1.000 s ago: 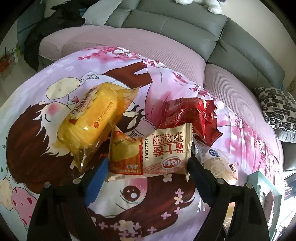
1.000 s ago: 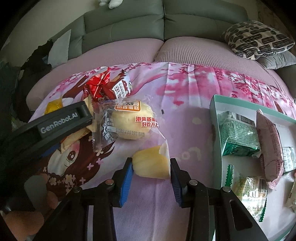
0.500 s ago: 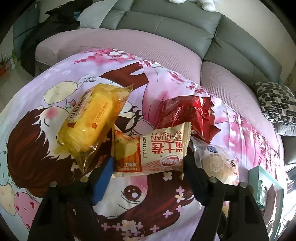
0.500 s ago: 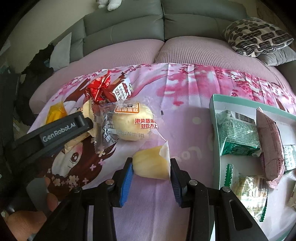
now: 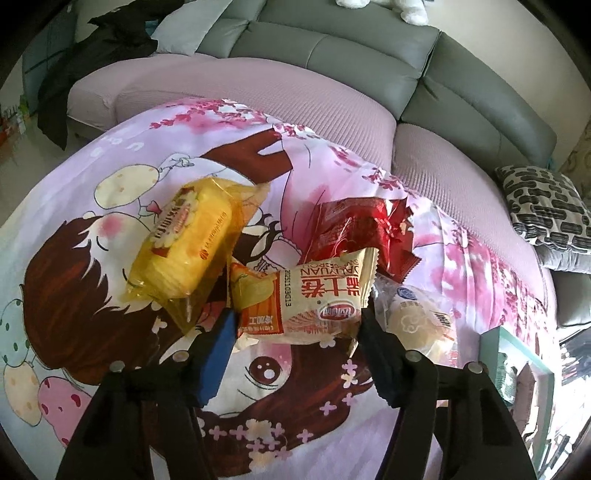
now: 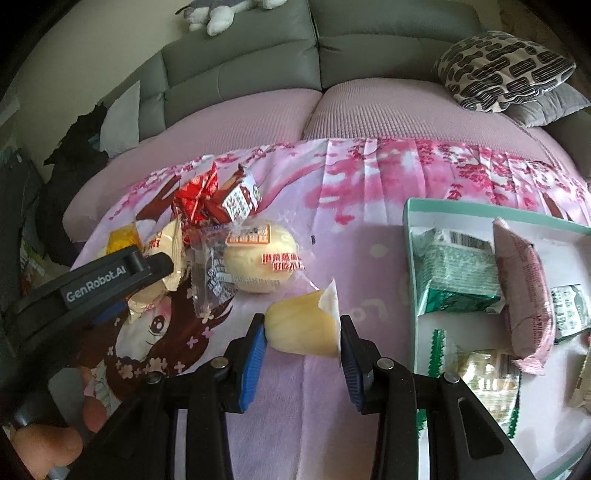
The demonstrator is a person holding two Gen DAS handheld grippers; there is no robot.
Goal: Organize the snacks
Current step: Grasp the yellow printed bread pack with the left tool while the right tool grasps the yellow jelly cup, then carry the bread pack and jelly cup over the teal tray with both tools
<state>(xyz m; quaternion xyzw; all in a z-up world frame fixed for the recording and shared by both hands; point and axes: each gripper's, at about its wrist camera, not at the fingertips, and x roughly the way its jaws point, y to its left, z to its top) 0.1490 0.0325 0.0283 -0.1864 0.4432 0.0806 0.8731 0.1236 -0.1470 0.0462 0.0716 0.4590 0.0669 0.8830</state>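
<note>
right gripper point(image 6: 301, 338) clamped on a pale yellow snack point(image 6: 303, 326), held just left of the teal tray point(image 6: 410, 258). left gripper point(image 5: 295, 334) jaws apart, swiss roll pack point(image 5: 308, 301) lying between the tips on the cartoon cloth point(image 5: 110, 155). beyond it, yellow pack point(image 5: 184, 243) left and red pack point(image 5: 354, 229) right.

A grey sofa point(image 6: 332, 55) fills the top of the frame, with a plush toy point(image 6: 218, 16) on its backrest. A black-and-white patterned cushion point(image 6: 502, 70) sits upper right, dark clothing point(image 5: 92, 70) upper left. A pink cartoon-print cloth point(image 5: 122, 266) covers the centre.
</note>
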